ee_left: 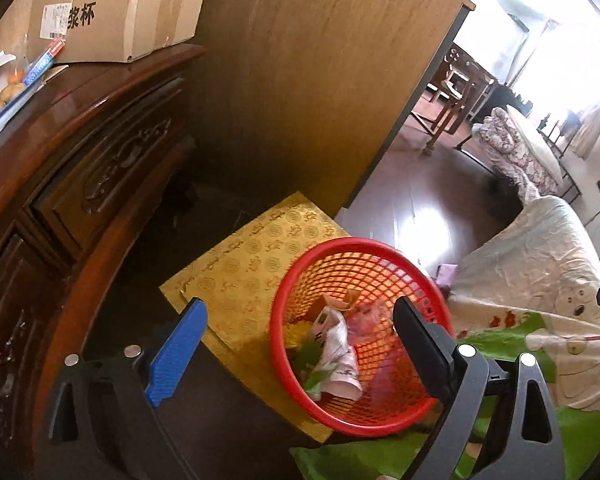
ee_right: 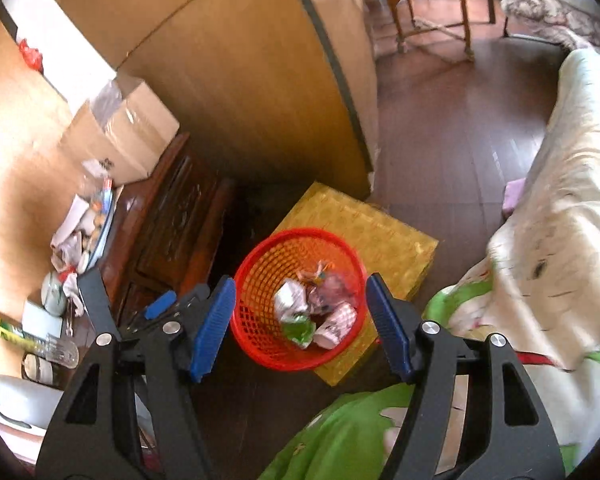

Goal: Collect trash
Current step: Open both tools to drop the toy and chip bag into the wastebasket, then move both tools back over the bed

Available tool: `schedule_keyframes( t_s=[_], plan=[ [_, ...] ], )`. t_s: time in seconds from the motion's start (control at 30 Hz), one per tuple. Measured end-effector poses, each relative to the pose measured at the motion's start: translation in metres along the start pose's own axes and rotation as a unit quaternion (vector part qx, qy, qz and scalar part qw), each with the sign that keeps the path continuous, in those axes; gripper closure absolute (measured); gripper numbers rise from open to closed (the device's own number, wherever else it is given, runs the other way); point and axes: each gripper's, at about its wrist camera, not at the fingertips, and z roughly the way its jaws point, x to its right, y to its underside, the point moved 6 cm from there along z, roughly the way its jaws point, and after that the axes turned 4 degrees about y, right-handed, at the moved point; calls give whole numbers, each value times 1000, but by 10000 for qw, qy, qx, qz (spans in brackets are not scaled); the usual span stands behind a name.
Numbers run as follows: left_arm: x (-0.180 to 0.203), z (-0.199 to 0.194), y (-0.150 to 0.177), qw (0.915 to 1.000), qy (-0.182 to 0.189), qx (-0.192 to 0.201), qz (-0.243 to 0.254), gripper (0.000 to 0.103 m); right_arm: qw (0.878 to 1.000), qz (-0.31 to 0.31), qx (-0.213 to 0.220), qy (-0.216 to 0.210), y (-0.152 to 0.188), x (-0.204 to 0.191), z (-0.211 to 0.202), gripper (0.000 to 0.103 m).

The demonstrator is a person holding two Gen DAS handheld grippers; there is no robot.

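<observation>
- Red plastic mesh basket (ee_right: 300, 300) stands on a flat gold patterned box (ee_right: 396, 240) on the dark wooden floor (ee_right: 440, 128), between a carved dark wood cabinet (ee_left: 80, 184) and a bed with a green and cream quilt (ee_right: 548, 260).
- Trash lies inside the basket: a crumpled paper cup (ee_right: 336, 326), a green wrapper (ee_right: 298, 330), a clear plastic wrapper (ee_right: 336, 284) and white paper (ee_right: 288, 300).
- Left gripper (ee_left: 300, 320) hangs above the basket, jaws spread wide with nothing between them.
- Right gripper (ee_right: 302, 314) points down at the basket from higher up, jaws apart and empty.
- Cardboard box (ee_left: 112, 8) sits on top of the cabinet, beside a cluttered tray (ee_right: 96, 236).
</observation>
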Motion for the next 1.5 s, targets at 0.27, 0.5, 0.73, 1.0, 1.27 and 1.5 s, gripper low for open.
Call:
schedule_keyframes(
  t_s=[0.27, 0.5, 0.73, 1.0, 1.27, 1.5],
  plan=[
    [39, -39, -22, 9988, 193, 250, 379, 11, 9927, 617, 1019, 171, -7, 57, -88, 35],
    [125, -92, -30, 9895, 539, 580, 1211, 11, 9545, 783, 2641, 1144, 11, 110, -209, 6],
    [253, -126, -7, 9649, 1177, 622, 2262, 6, 9134, 1064, 3297, 2135, 51, 189, -294, 6],
    [415, -92, 52, 9215, 1900, -162, 3382, 6, 8800, 1815, 3399, 2779, 88, 303, -342, 6],
    [522, -28, 115, 8803, 2112, -809, 4170, 6, 8665, 2316, 3230, 3021, 94, 379, -338, 6],
    [572, 21, 158, 8509, 2177, -1326, 4594, 6, 8667, 3026, 3157, 2400, 107, 421, -322, 6]
  ],
)
